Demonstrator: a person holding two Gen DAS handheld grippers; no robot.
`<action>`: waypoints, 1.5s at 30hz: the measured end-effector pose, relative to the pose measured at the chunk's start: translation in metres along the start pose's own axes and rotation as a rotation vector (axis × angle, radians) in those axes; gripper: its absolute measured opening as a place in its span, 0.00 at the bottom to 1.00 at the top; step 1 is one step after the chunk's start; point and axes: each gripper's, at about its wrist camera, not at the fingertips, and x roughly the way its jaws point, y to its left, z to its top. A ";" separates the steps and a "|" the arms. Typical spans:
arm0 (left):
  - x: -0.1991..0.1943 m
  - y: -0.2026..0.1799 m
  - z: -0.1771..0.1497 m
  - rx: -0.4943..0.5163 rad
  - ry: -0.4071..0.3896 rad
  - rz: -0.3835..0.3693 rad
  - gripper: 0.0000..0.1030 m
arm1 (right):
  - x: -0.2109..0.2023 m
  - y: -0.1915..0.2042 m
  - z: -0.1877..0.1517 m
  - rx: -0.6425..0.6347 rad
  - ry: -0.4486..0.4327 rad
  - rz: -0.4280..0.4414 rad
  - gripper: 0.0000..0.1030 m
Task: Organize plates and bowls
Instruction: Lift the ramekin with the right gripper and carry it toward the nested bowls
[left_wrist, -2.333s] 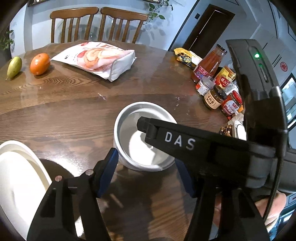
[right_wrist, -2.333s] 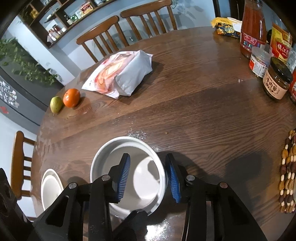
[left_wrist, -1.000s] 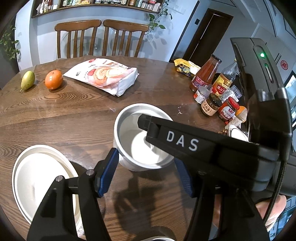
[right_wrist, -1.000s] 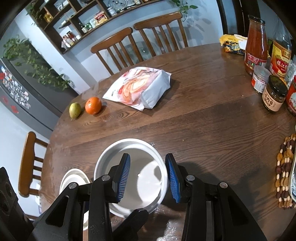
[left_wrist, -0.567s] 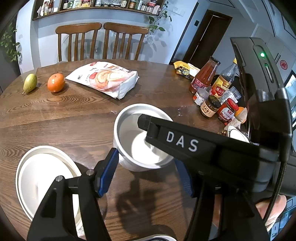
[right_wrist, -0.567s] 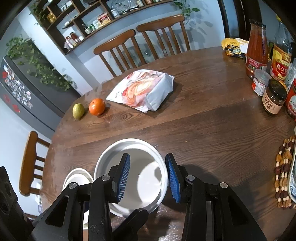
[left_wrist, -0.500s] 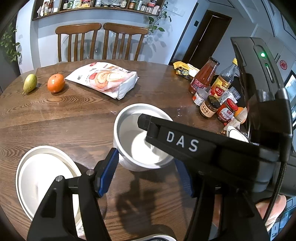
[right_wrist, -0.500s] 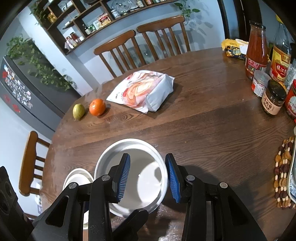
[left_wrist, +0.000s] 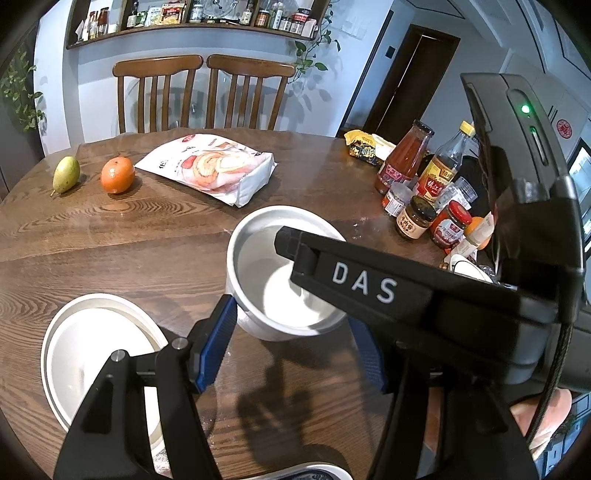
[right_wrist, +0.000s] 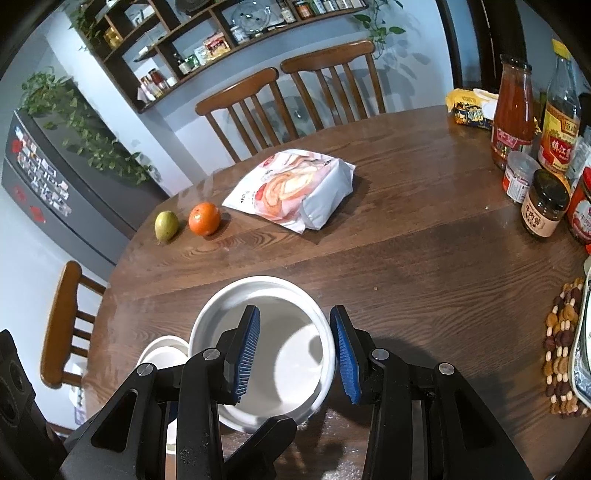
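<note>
A round, dark wooden counter (right_wrist: 424, 258) carries a spread of household goods. A green pear (right_wrist: 166, 225) and an orange (right_wrist: 205, 218) sit side by side near its far left edge, with a white snack bag (right_wrist: 291, 192) lying flat just to their right. Along the right side cluster a red sauce bottle (right_wrist: 513, 110), a vinegar bottle (right_wrist: 559, 122) and several jars (right_wrist: 545, 208), behind them a yellow packet (right_wrist: 467, 109). A beaded mat (right_wrist: 561, 354) lies at the right edge. Nearer the front stand a deep white bowl (left_wrist: 258, 258) and, left of it, a shallow white plate (left_wrist: 85, 339).
</note>
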 end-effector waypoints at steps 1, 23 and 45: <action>-0.001 0.000 0.000 0.000 -0.001 0.000 0.59 | -0.001 0.000 0.000 -0.001 -0.001 0.000 0.42; -0.010 -0.001 0.000 0.000 -0.018 0.004 0.59 | -0.010 0.008 -0.002 -0.020 -0.026 0.010 0.42; -0.020 0.001 -0.002 0.001 -0.027 0.024 0.59 | -0.014 0.020 -0.005 -0.038 -0.030 0.028 0.42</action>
